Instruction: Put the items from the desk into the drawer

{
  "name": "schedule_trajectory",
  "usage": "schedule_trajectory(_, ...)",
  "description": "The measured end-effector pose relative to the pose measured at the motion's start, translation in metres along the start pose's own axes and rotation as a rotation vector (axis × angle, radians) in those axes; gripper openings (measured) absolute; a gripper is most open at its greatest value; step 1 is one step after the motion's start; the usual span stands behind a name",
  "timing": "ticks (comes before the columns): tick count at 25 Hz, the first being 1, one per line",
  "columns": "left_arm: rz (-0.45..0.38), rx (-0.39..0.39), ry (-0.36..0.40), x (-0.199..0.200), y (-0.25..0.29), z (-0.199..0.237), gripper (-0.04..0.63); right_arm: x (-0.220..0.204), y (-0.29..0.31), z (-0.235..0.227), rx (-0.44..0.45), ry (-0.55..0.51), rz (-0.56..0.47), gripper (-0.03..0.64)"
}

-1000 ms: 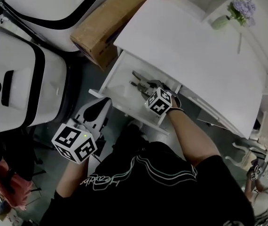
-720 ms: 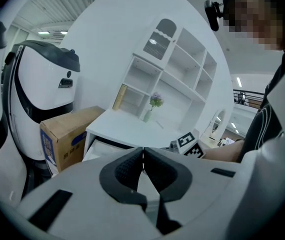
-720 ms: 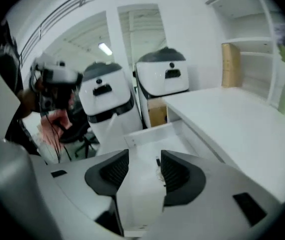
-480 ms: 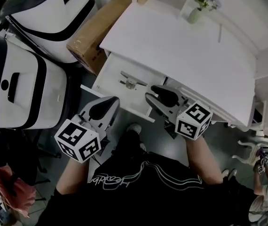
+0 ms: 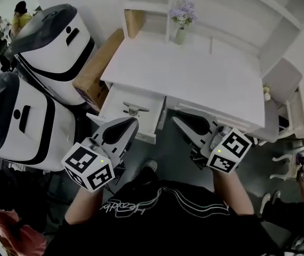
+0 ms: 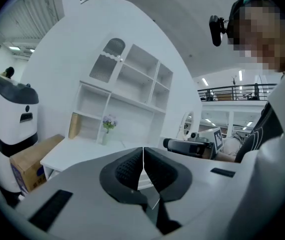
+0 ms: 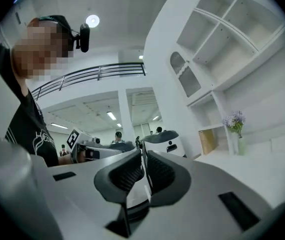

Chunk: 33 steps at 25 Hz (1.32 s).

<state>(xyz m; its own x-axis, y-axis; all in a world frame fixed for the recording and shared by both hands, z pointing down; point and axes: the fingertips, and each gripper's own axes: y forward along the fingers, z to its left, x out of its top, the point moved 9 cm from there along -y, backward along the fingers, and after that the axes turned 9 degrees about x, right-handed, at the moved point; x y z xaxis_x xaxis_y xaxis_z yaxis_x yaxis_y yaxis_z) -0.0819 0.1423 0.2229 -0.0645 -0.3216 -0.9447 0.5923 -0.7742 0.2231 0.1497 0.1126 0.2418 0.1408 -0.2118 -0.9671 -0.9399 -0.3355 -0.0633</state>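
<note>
The white desk (image 5: 194, 73) has its left drawer (image 5: 114, 101) pulled open, and a metal plier-like tool (image 5: 135, 110) lies inside. My left gripper (image 5: 129, 122) hovers in front of the drawer, shut and empty; its pads (image 6: 132, 166) meet in the left gripper view. My right gripper (image 5: 177, 120) hangs level before the desk's front edge, right of the drawer. Its jaws have just been closing and now stand together with nothing between them (image 7: 143, 159). The desk top is bare apart from a vase.
A vase of purple flowers (image 5: 181, 23) stands at the back of the desk under white shelves (image 5: 232, 15). A cardboard box (image 5: 96, 71) and two large white machines (image 5: 21, 119) crowd the left side. A person (image 5: 301, 207) is at the right edge.
The right gripper came up out of the drawer, left the tool there and closed its jaws. Both grippers rose and drew back. The head view lifted, showing the whole desk.
</note>
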Motion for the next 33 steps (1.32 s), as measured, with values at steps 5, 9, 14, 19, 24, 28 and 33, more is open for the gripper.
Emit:
schedule_trajectory(5, -0.054, -0.049, 0.047, 0.012, -0.021, -0.043, 0.021, 0.008, -0.019, 0.033, 0.050, 0.004, 0.038, 0.064)
schedule_trajectory(9, -0.078, -0.066, 0.069, 0.013, -0.033, -0.061, 0.021, 0.015, -0.028, 0.054, 0.057, -0.046, 0.048, 0.052)
schedule_trajectory(14, -0.075, -0.050, 0.074, 0.011, -0.046, -0.073, 0.021, 0.016, -0.034, 0.066, 0.066, -0.050, 0.045, 0.049)
schedule_trajectory(19, -0.082, -0.039, 0.073, 0.010, -0.053, -0.076, 0.021, 0.018, -0.034, 0.075, 0.086, -0.058, 0.036, 0.046)
schedule_trajectory(24, -0.079, -0.041, 0.070, 0.007, -0.053, -0.076, 0.021, 0.015, -0.034, 0.078, 0.094, -0.051, 0.037, 0.043)
schedule_trajectory(28, -0.082, -0.052, 0.063, 0.002, -0.052, -0.074, 0.021, 0.011, -0.034, 0.080, 0.091, -0.045, 0.046, 0.041)
schedule_trajectory(33, -0.079, -0.066, 0.057, -0.001, -0.051, -0.075, 0.021, 0.011, -0.040, 0.084, 0.087, -0.033, 0.043, 0.041)
